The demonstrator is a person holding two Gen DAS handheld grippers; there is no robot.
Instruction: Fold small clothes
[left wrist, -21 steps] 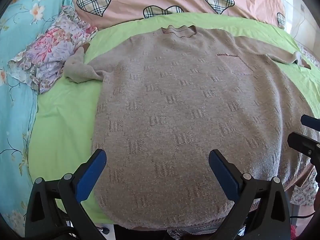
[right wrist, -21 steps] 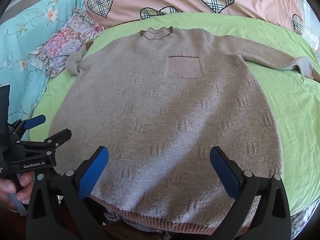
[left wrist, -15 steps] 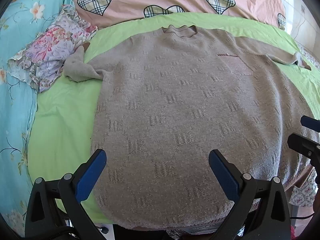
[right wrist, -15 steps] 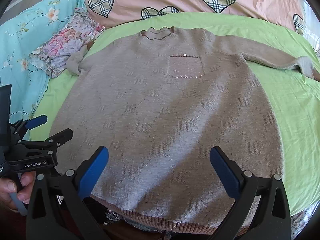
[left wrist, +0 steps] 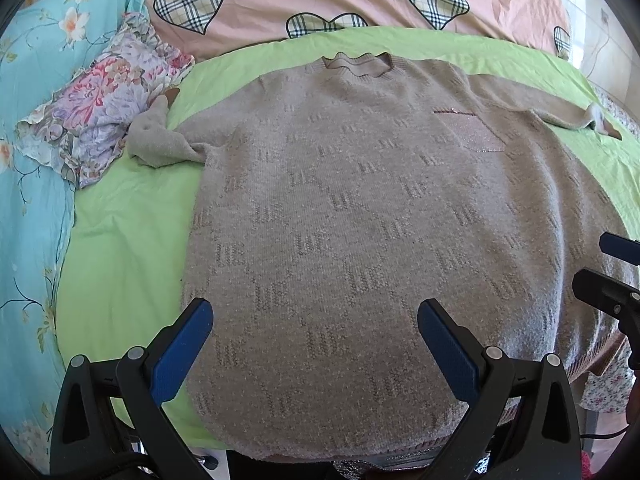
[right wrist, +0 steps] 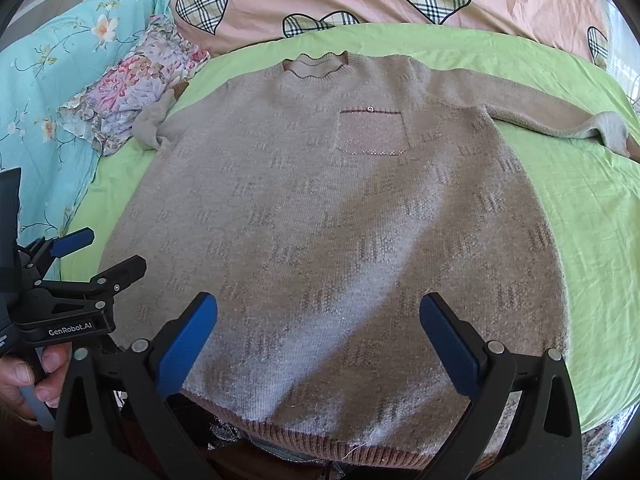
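Both hand-held grippers, left (left wrist: pixel 316 344) and right (right wrist: pixel 320 340), hover wide apart-jawed and empty over the hem of the beige patterned knit sweater (right wrist: pixel 332 220), which lies face-up, spread flat on the lime-green bed sheet (right wrist: pixel 580 200), sleeves out, presumably ready for folding.

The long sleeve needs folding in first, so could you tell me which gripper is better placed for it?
Probably right. The right gripper hangs open over the sweater's hem, nearer the sleeve; the left gripper is open on the other side.
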